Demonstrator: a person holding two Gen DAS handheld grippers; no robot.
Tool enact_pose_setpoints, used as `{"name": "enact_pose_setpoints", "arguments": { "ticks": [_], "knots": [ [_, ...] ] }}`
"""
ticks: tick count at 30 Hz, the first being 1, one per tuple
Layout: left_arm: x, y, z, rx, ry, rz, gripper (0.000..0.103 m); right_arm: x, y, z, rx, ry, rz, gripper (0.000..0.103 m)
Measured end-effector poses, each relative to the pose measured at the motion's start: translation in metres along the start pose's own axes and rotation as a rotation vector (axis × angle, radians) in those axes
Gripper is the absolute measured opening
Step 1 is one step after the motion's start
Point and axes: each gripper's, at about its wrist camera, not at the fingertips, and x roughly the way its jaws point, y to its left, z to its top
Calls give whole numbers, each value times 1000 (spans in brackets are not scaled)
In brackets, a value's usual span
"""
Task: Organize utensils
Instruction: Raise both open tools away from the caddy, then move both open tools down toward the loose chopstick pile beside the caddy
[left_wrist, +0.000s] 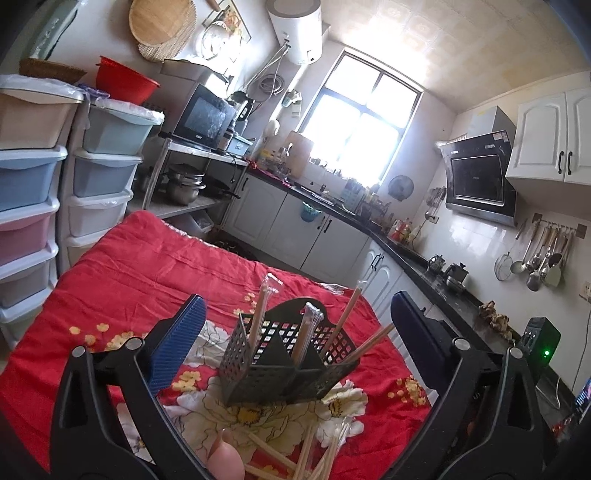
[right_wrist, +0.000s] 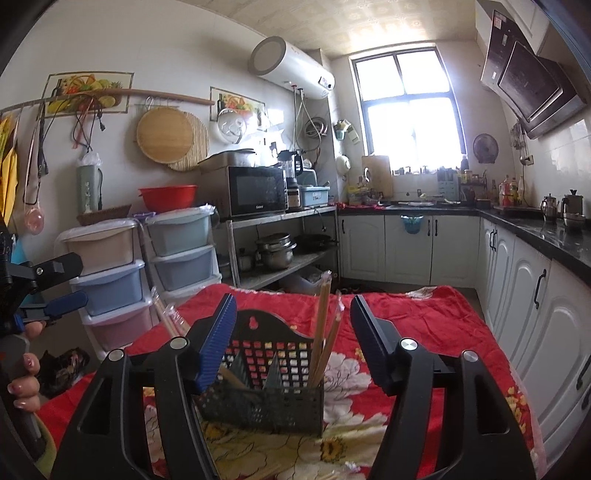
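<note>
- Chopsticks (right_wrist: 322, 332), some in clear wrappers, are seen standing tilted in a black perforated utensil caddy (right_wrist: 271, 398); more loose chopsticks (left_wrist: 314, 454) are scattered on the cloth just in front of the caddy.
- The caddy, divided into compartments, is set upright on a red floral quilt (left_wrist: 140, 266) that covers the desk.
- The left claw (left_wrist: 295, 332) is spread wide, its blue pads apart on either side of the caddy, nothing pinched.
- The right claw (right_wrist: 291, 343) is also spread, with the caddy seen between its pads but not pressed by them.
- A hand (right_wrist: 26, 373) gripping the left tool is seen at the left edge of the right wrist view.
- Stacked pastel drawer units (right_wrist: 110, 273) stand beside the desk, with a red basin (right_wrist: 168, 197) on top.
- Farther back, a microwave (right_wrist: 256, 190) sits on a metal shelf, pots below it.
- White cabinets under a dark counter (right_wrist: 546, 229) run beneath a bright window (right_wrist: 406, 103); a water heater (right_wrist: 291, 66) and range hood (left_wrist: 476, 177) are mounted on the walls.
</note>
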Motion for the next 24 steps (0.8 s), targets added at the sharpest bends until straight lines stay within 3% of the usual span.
{"name": "enact_pose_setpoints", "arguments": {
  "ticks": [24],
  "knots": [
    [-7, 23, -30, -49, 72, 39, 92, -18, 12, -30, -4, 84, 12, 62]
  ]
}}
